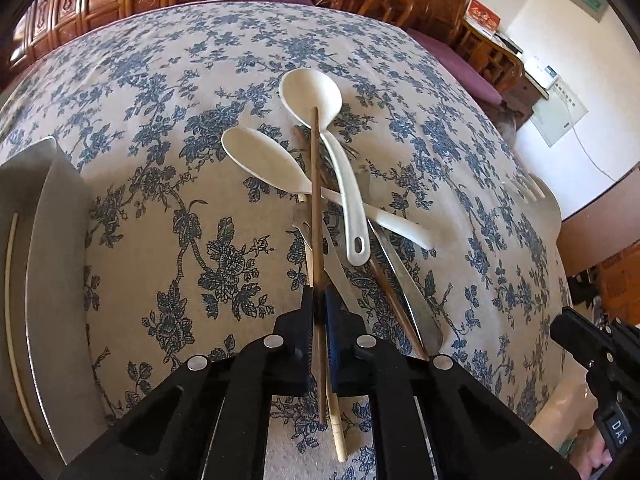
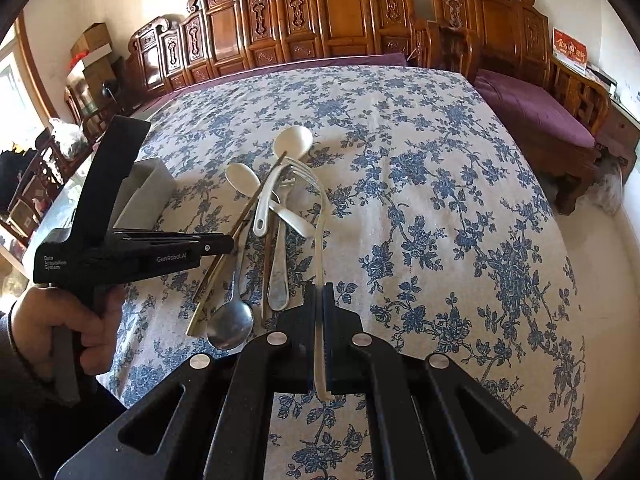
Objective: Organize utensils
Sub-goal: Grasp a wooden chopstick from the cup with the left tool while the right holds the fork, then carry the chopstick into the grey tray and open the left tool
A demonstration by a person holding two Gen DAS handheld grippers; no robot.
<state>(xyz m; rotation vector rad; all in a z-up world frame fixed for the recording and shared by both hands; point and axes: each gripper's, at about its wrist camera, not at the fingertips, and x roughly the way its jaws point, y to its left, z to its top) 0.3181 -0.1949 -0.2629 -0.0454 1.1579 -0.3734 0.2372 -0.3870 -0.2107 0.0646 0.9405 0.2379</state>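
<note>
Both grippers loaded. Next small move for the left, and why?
Probably lift the left gripper straight up. Its jaws are shut on the brown chopstick, whose far tip lies across the white ladle atop the pile; dragging sideways could scatter it. The grey tray sits to its left. The right gripper, shut on the white fork, is off the pile.

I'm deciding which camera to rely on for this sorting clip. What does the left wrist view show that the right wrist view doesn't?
Only the left wrist view shows the left gripper shut on a dark chopstick, and the grey tray's inside. Only the right wrist view shows the right gripper shut on the white fork, plus a steel spoon. Both show the white ladle and white spoon on the floral tablecloth.
</note>
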